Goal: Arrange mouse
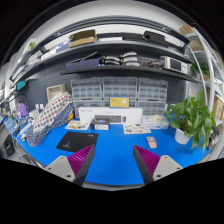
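A small pinkish mouse (152, 142) lies on the blue table cover (112, 150), ahead of my right finger and a little beyond it. A black mouse pad (77, 141) lies flat ahead of my left finger. My gripper (112, 163) hangs above the near part of the table, open, with bare blue surface between its purple pads (82, 160). Nothing is held.
A potted green plant (190, 118) stands at the right. A patterned bag (50, 120) sits at the left. White boxes (108, 118) and drawer cabinets (118, 92) line the back, under loaded shelves (120, 60). Papers (135, 129) lie beyond the mouse.
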Available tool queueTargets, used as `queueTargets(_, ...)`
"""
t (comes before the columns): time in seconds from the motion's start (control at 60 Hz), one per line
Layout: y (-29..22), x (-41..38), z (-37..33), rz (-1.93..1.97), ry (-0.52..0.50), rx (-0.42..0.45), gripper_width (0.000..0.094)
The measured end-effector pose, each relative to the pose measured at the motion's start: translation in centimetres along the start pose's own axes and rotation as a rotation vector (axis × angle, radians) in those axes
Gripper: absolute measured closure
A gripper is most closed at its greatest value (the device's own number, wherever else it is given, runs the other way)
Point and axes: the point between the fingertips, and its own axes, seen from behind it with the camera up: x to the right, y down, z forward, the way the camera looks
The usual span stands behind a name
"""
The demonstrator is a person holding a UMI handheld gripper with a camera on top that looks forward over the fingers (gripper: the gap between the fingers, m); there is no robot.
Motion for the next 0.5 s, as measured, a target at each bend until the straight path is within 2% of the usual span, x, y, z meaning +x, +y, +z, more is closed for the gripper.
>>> queueTargets(0.333, 10.9, 6.7, 4.0, 0.033, 0.098, -0.164, 0.0089)
queueTargets(0.5, 13.7, 12.7, 7.2, 0.032, 0.176, -0.213, 0.0089)
